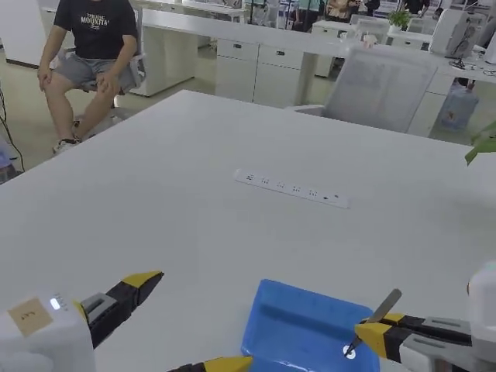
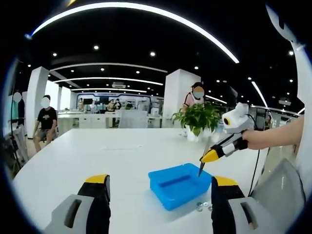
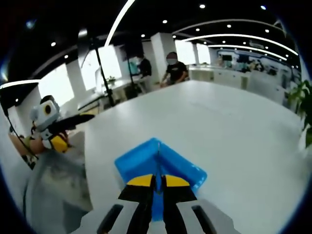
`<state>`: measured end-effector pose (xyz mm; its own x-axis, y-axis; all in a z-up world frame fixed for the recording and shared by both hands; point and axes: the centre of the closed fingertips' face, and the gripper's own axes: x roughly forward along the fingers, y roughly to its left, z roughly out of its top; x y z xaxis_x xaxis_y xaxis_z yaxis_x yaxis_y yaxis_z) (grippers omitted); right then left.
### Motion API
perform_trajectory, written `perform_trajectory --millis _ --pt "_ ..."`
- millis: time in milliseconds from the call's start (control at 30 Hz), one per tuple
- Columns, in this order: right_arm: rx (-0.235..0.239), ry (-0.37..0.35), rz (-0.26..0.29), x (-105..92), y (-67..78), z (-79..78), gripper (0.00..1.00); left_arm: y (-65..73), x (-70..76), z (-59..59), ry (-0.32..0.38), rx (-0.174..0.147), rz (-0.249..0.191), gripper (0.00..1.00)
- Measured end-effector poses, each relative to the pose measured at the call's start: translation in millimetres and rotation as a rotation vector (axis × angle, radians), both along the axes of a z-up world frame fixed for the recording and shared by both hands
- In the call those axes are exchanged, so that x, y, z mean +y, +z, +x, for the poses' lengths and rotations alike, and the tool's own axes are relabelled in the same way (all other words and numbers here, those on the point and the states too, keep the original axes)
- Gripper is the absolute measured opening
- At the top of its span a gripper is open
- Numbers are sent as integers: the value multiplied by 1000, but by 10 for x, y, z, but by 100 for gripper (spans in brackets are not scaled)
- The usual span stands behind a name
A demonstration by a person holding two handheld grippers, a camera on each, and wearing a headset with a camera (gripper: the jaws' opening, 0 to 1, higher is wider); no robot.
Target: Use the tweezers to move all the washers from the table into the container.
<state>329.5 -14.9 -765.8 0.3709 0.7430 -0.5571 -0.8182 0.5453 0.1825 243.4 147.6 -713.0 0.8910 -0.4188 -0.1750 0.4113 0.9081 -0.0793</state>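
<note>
- On the white worktop (image 1: 155, 194), near its close edge, sits the blue container (image 1: 298, 329), an open shallow tray.
- Right tongs (image 3: 158, 180) are pressed narrow on the tweezers (image 1: 384, 304), with the jaws closed against their shaft.
- From that grip the tweezers slant down into the container, and their point is low over the blue floor near the right side.
- At that point lies a small pale ring (image 1: 349, 353). Whether the tweezers hold it or it rests on the floor, I cannot tell.
- Left tongs (image 1: 190, 319) hover at the left of the container with the jaws spread wide and nothing between them.
- A few washers (image 2: 202, 206) lie on the worktop just beside the container's near corner, as the left gripper view shows. They are small, and I cannot count them surely.
- Farther back, a white power strip (image 1: 291, 188) lies flat near the middle of the worktop, well apart from the container.
- Beyond the far edge a seated person (image 1: 93, 46) faces the worktop, and a potted plant (image 2: 195, 119) stands at another side.
</note>
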Motion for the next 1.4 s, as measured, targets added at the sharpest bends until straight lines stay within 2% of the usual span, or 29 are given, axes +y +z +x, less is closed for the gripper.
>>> perform_trajectory --millis 133,267,533,633,700,833,900,967,1033,1067,1133,1233,1400 --pt "0 -50 -9 -10 -51 45 3 -21 -20 -9 -11 13 0 86" --pt "-7 -92 -10 -19 -73 72 3 20 -73 -27 -42 0 -31 85" --pt "-26 -147 -71 1 -254 85 3 -14 -133 -60 -74 16 -12 83" --pt "-27 -176 -87 2 -305 97 3 12 -155 -75 -91 10 -39 82" --pt "-25 -183 -89 14 -325 96 3 12 -160 -80 -95 11 -41 82" --pt "-35 -207 -116 32 -368 87 3 -18 -186 -95 -112 30 -49 82" --pt "-34 -209 -128 31 -406 95 3 7 -214 -111 -130 26 -78 82" --pt "-39 -223 -141 31 -426 93 3 16 -222 -120 -137 23 -87 82" --pt "-37 -236 -158 36 -450 76 3 -10 -243 -133 -151 38 -97 82" --pt "-50 -244 -158 50 -439 67 3 -33 -259 -140 -160 49 -96 82" --pt "-48 -254 -157 69 -430 44 3 -59 -280 -152 -173 58 -84 82" --pt "-51 -269 -153 73 -422 32 4 -74 -292 -166 -186 59 -69 82" --pt "-67 -288 -134 58 -340 16 4 -75 -278 -165 -182 65 -76 82"
